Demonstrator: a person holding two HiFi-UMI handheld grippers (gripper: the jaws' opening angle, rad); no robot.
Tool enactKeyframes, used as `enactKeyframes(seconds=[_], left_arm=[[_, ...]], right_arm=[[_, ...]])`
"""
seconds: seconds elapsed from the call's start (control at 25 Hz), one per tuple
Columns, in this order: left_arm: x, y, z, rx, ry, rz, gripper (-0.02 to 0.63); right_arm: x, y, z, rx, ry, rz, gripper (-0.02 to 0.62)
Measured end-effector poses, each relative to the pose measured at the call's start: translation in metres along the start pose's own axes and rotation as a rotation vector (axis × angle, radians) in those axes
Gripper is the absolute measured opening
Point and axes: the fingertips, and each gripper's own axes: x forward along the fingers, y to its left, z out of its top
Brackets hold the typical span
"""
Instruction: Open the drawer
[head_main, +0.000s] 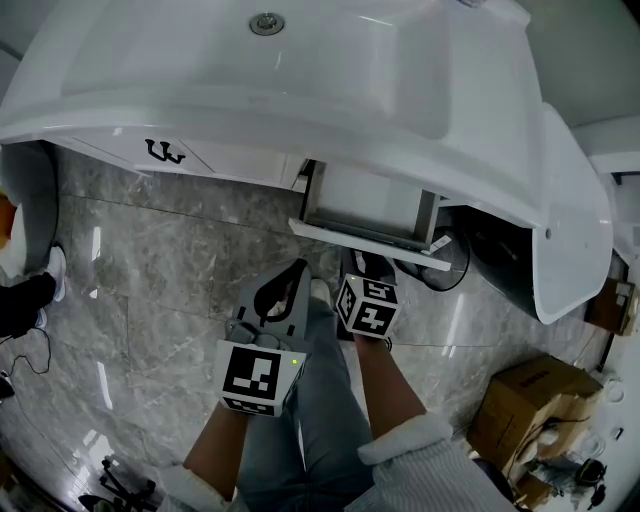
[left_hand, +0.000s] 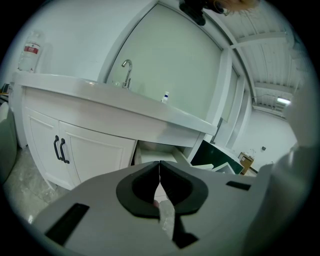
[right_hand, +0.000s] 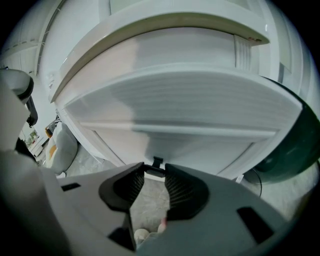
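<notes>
The white vanity's drawer (head_main: 366, 241) stands partly pulled out under the sink counter, with its inside showing. In the right gripper view its front panel (right_hand: 175, 145) fills the frame. A small black handle (right_hand: 155, 165) sits at the panel's lower edge. My right gripper (right_hand: 154, 170) is shut on that handle, which lies between the ribbed pads. From the head view the right gripper (head_main: 368, 272) sits just in front of the drawer's front. My left gripper (head_main: 295, 273) hangs to the left, apart from the drawer, shut with nothing in it. Its tips (left_hand: 159, 165) meet, and the drawer (left_hand: 156, 151) shows beyond them.
Left of the drawer are cupboard doors with black handles (head_main: 165, 152) (left_hand: 61, 149). Above is the basin with its drain (head_main: 266, 23) and a tap (left_hand: 127, 72). A dark green bin (head_main: 500, 262) stands at right, and a cardboard box (head_main: 530, 402) lies on the marble floor.
</notes>
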Motion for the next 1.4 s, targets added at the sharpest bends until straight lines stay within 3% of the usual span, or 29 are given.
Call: enactKeyframes(seconds=[0.8,1.4], left_arm=[[-0.005,-0.010,-0.001,0.021,-0.001,0.000,0.017],[-0.010,-0.025,0.029,0.044,-0.031,-0.017,0.017]], right_arm=[[-0.005,-0.001,-0.008,0.018,-0.023,0.009,0.130],[-0.036,-0.008,-0.017,0.006,0.026,0.039,0.133]])
